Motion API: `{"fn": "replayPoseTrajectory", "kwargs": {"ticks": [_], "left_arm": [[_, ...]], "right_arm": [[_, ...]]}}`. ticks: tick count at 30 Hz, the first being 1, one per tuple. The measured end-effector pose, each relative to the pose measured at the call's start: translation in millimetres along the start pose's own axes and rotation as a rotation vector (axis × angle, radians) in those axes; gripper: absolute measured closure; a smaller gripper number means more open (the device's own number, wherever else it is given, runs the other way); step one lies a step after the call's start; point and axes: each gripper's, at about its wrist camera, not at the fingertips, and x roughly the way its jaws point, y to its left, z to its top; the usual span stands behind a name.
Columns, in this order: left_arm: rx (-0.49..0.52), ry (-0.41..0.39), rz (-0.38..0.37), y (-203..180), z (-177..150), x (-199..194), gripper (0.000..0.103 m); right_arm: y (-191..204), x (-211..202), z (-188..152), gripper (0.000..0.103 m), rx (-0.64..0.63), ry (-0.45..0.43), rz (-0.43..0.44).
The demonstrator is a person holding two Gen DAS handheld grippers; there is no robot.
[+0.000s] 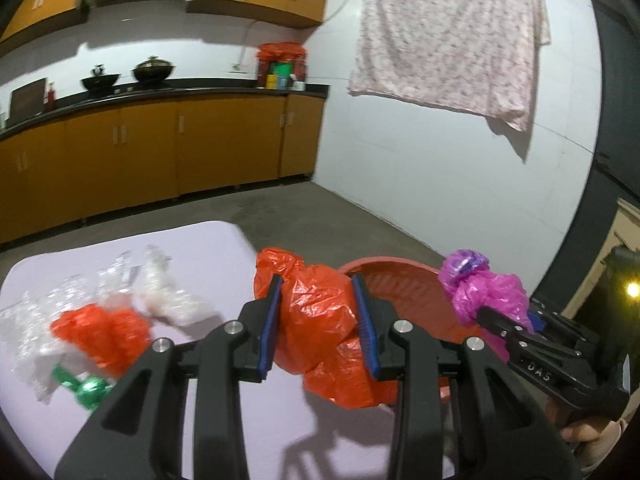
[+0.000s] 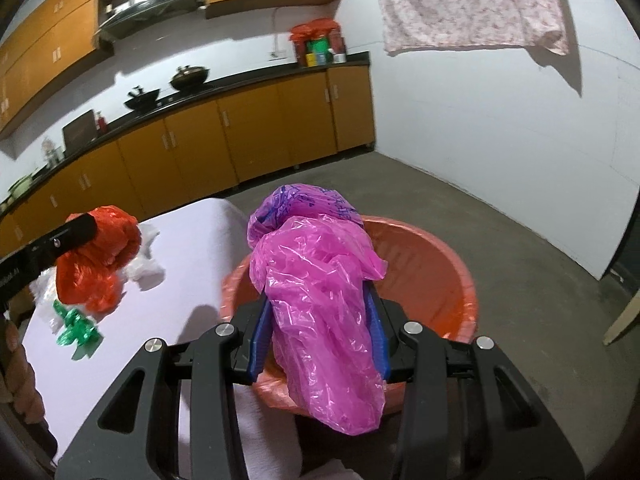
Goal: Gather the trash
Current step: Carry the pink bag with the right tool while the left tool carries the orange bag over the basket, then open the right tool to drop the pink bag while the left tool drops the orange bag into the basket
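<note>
A crumpled orange bag (image 1: 320, 320) is clamped in the left gripper (image 1: 320, 320); the right gripper (image 2: 320, 324) pinches a crinkled pink bag (image 2: 320, 300) above the red basin (image 2: 440, 264).

Dim indoor light, strong fisheye curve.
Black corners; motion blur on cabinets (image 1: 120, 152); a lamp (image 1: 633, 289) glares; hard shadows on wall (image 2: 500, 120).

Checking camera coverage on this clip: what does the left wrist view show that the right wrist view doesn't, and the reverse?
Only the left wrist view: a second orange bag lying on the table among clear wrappers.

Only the right wrist view: the far rim of the orange basin.

Both: the left claw clamping an orange bag, the right claw clamping a pink bag, a green wrapper, the kitchen counter.
</note>
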Motion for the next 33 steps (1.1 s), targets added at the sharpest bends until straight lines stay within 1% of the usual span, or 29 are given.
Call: {"fn": "replayPoseTrajectory", "kwargs": {"ticks": [5,12,24,30,33], "left_arm": [[0.039,0.023,-0.046,-27.9,-2.5,28.1,0.069],[0.078,0.052,-0.08,-50.5,-7.3,56.4,0.069],[0.124,0.082,-0.109,-63.7,-12.6,87.6,0.069],[0.127,0.097,-0.119,-66.7,-12.3,102.9,0.068],[0.125,0.106,-0.123,-66.0,-12.2,109.9,0.066]], "right_arm": [[-19.0,5.5,1.8,0.061,0.04,-0.002,-0.037],[-34.0,15.3,2.0,0.061,0.074,0.003,-0.066],[-45.3,24.0,8.8,0.061,0.104,-0.006,-0.09],[-42.8,27.2,11.2,0.061,0.103,-0.014,-0.082],[-44.2,29.5,13.0,0.06,0.112,-0.018,-0.059]]}}
